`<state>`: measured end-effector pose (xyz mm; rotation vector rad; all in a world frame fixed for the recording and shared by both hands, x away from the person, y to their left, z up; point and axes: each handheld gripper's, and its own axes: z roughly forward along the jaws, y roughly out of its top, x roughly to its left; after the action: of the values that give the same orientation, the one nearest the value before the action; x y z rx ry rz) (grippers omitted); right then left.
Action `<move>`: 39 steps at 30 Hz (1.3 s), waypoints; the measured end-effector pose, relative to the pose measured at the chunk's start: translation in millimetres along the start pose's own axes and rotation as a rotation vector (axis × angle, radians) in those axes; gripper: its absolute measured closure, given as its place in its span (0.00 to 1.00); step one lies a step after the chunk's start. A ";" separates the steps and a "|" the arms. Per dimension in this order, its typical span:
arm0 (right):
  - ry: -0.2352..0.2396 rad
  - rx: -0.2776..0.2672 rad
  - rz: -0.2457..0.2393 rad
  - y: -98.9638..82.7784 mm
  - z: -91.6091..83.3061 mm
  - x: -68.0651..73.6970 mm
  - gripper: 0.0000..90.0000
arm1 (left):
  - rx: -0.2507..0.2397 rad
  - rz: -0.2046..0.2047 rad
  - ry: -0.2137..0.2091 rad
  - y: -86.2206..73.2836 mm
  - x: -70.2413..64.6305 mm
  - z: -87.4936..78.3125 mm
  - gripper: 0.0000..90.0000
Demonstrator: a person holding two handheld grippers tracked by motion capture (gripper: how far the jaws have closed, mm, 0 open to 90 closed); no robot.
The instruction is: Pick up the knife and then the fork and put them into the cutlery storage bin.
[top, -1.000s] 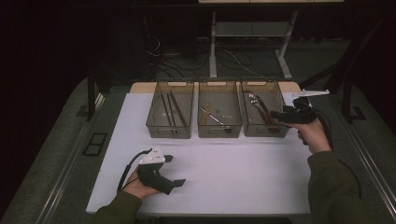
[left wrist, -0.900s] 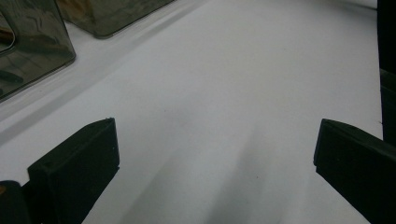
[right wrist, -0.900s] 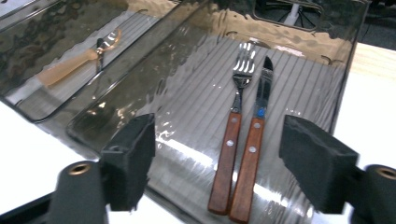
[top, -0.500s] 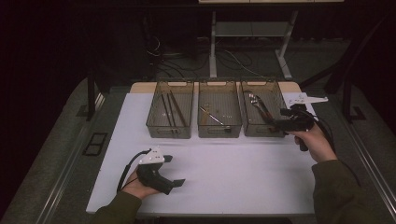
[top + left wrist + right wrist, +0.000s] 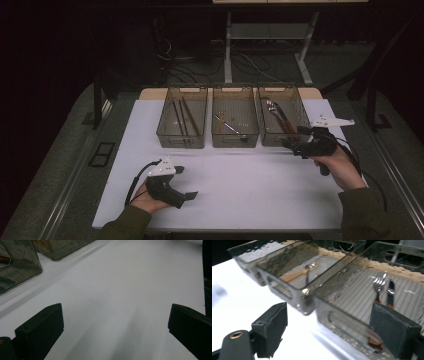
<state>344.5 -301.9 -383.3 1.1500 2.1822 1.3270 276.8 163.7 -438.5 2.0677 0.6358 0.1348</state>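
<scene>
- Fork (image 5: 379, 281) lying flat in the right bin (image 5: 299, 102), upper right of the high view, beside a knife (image 5: 390, 293) with a similar reddish-brown handle.
- Long axis running along the bin's length: nearly straight up and down in the right gripper view, slanting from upper left to lower right in the high view (image 5: 270, 106).
- Tines pointing to the top of the frame, toward the bin's far wall; handle end down by the near wall, close to the right gripper (image 5: 292, 142).
- Right gripper hovering level just outside that near wall, right of centre in the high view. Jaws just been opening, now standing wide with nothing between them, only bin wall and white table (image 5: 250, 185) seen through the gap (image 5: 332, 325).
- Left gripper (image 5: 186, 182) resting low over the table at lower left of the high view, well apart from the bins. Jaws spread wide and empty (image 5: 112, 327).
- Done, judging by the layout: fork and knife dropped in the right bin, a wooden-handled spoon (image 5: 299, 273) in the middle bin (image 5: 235, 142), long thin sticks, probably chopsticks (image 5: 182, 117), in the left bin (image 5: 181, 142).
- Left to do: apparently very little. No loose cutlery to be seen on the white table, so sorting looks finished or nearly so, with perhaps only drawing the right hand back toward the lower edge of the frame.
</scene>
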 end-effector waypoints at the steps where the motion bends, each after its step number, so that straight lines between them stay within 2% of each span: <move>1: 0.005 -0.003 -0.002 -2.6 -1.7 2.3 0.17 | -0.001 0.000 -0.001 -0.1 0.0 0.0 0.00; 4: 0.025 -0.016 -0.002 -11.8 -5.7 8.8 0.17 | -0.001 0.001 0.000 -0.2 -0.1 0.1 0.00; 8: 0.037 -0.007 -0.005 -25.4 -9.0 16.4 0.17 | 0.000 -0.001 0.003 -0.2 -0.2 -0.3 0.00; 11: 0.024 -0.008 -0.007 -34.4 -10.8 20.1 0.17 | -0.002 0.000 0.004 -0.2 -0.5 -0.2 0.00; 17: 0.040 -0.006 -0.007 -51.9 -12.6 27.4 0.17 | -0.001 -0.001 0.005 -0.1 -0.2 -0.3 0.00; 20: 0.064 0.024 -0.020 -58.3 -11.6 33.7 0.17 | -0.002 0.000 0.005 -0.1 -0.3 -0.4 0.00; 26: 0.094 0.036 -0.025 -68.4 -12.8 43.7 0.17 | -0.007 -0.003 0.007 0.0 -0.4 -0.9 0.00; 36: 0.107 0.085 -0.052 -83.1 -14.1 51.5 0.17 | -0.007 -0.006 0.010 0.0 0.1 -1.1 0.00; 39: 0.097 0.105 -0.076 -86.6 -14.2 53.9 0.17 | -0.009 -0.004 0.010 -0.1 0.3 -1.4 0.00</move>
<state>262.2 -288.6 -443.8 1.0475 2.3662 1.2747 276.6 165.0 -437.8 2.0583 0.6436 0.1454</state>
